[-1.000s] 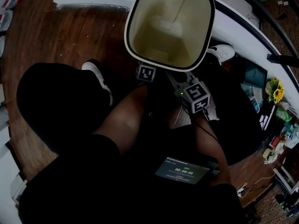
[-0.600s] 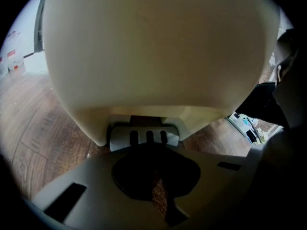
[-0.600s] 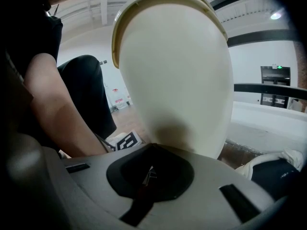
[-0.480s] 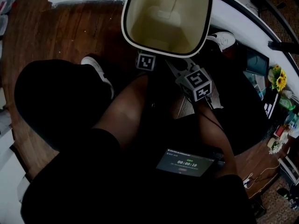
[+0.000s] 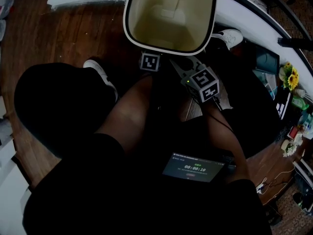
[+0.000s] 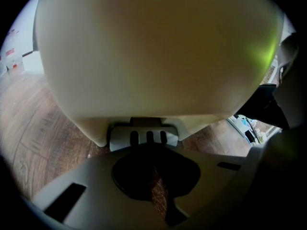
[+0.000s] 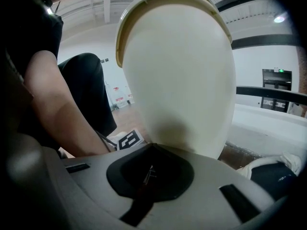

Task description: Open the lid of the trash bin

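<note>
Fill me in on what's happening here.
A person holds a claw in each hand, both low and close to the near side of a cream trash bin. The head view looks straight into the bin, so its top is open. The left claw and the right claw each have their jaws together, gripping nothing. The left one faces a grey slotted piece at the bin's base.

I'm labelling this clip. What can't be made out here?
- Head view: far rim of the trash bin, cut off by the top edge.
- Left gripper view: bin's top, past the frame; its wall fills the picture.
- Right gripper view: bin's base, partly hidden behind the right tongs.
</note>
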Available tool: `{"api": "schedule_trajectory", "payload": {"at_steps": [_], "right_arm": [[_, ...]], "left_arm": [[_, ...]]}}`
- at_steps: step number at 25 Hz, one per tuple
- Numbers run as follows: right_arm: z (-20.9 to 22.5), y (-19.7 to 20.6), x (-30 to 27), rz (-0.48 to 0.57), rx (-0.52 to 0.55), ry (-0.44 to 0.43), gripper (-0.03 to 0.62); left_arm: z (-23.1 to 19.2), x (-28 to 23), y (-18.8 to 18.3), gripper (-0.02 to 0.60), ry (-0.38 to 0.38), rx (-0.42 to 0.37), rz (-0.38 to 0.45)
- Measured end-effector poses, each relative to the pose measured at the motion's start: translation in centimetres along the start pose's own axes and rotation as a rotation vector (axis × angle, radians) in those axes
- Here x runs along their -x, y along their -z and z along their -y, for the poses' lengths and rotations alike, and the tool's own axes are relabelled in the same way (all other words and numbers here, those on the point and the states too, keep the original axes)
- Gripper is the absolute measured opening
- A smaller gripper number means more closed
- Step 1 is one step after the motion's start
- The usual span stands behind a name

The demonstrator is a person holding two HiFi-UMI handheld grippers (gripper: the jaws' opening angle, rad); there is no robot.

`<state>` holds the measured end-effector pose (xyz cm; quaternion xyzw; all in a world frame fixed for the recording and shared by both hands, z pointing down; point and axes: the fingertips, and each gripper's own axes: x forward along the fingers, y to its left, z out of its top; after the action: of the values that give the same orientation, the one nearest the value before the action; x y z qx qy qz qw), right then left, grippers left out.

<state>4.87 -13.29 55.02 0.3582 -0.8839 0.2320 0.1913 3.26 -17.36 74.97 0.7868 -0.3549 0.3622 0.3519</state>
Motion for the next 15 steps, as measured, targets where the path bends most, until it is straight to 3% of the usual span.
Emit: {"api": "schedule_trajectory", "payload": {"at_steps": [15], "right_arm": [[-0.37, 0.20, 0.38, -0.016, 0.008, 0.001, 0.020]], "left_arm": [[0.52, 1.00, -0.35, 0.026, 0.008, -0.029, 0.032]]}}
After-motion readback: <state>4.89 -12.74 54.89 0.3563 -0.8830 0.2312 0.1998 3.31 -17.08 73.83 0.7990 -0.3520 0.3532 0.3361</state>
